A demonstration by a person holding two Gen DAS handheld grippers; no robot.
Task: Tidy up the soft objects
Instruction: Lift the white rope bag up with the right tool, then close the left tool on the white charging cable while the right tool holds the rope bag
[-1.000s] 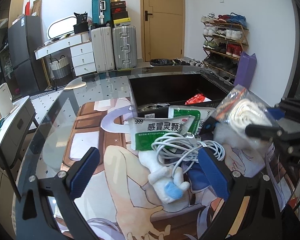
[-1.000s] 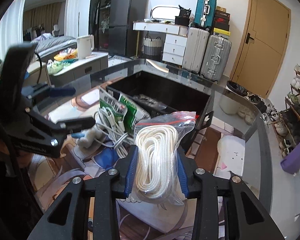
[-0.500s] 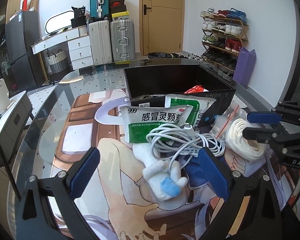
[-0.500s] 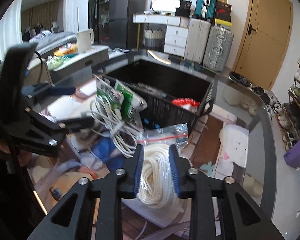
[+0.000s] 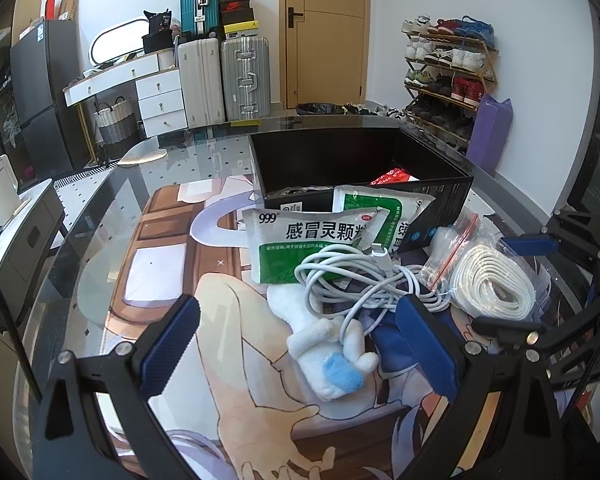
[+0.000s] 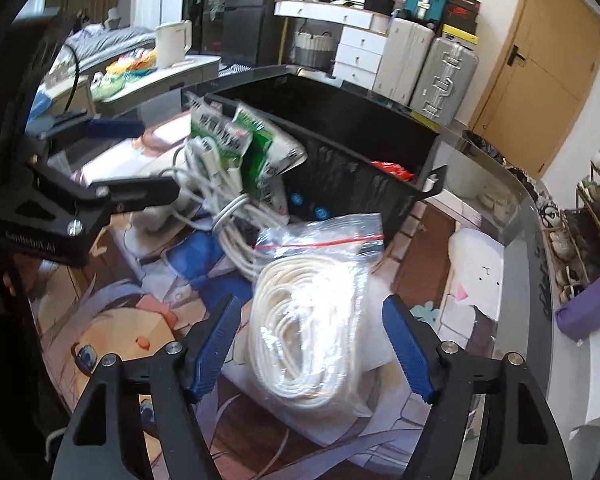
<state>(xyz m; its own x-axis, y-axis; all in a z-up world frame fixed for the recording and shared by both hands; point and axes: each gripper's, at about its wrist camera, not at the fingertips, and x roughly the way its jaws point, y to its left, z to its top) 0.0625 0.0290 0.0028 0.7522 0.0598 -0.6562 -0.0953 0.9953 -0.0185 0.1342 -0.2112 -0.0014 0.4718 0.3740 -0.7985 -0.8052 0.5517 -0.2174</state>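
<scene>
Your right gripper is opening, its pads straddling the rope bag but no longer pressing it; the bag lies on the table just in front of the black box. Let the jaws spread fully, then lift straight up so neither pad drags the plastic. Your left gripper hangs open and empty over the plush and white cable. Beyond them, two green packets lean against the box.
</scene>
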